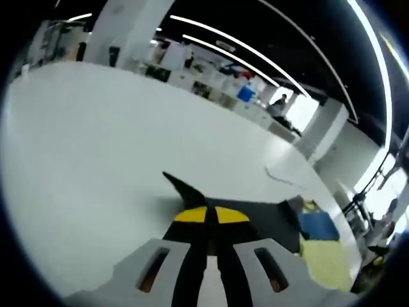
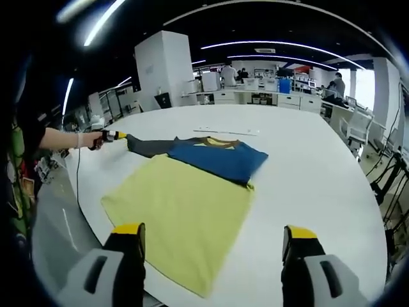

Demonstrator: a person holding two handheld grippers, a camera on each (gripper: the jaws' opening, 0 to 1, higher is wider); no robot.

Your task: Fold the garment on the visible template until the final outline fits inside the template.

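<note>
Open-plan office, big white table [image 2: 307,166]. Left gripper view: left gripper [image 1: 211,217] at lower centre, yellow-tipped jaws pinched together on a dark sleeve of the garment [image 1: 268,220]; blue part and yellow template [image 1: 326,262] squeezed into the lower right. Right gripper view: whole layout visible, garment [image 2: 214,157] blue with dark sleeve at centre, overlapping the top of the yellow template [image 2: 182,217]. Right gripper [image 2: 214,240] jaws spread wide, empty, at the bottom edge. Left gripper [image 2: 114,135] at mid-left, on the sleeve end.
</note>
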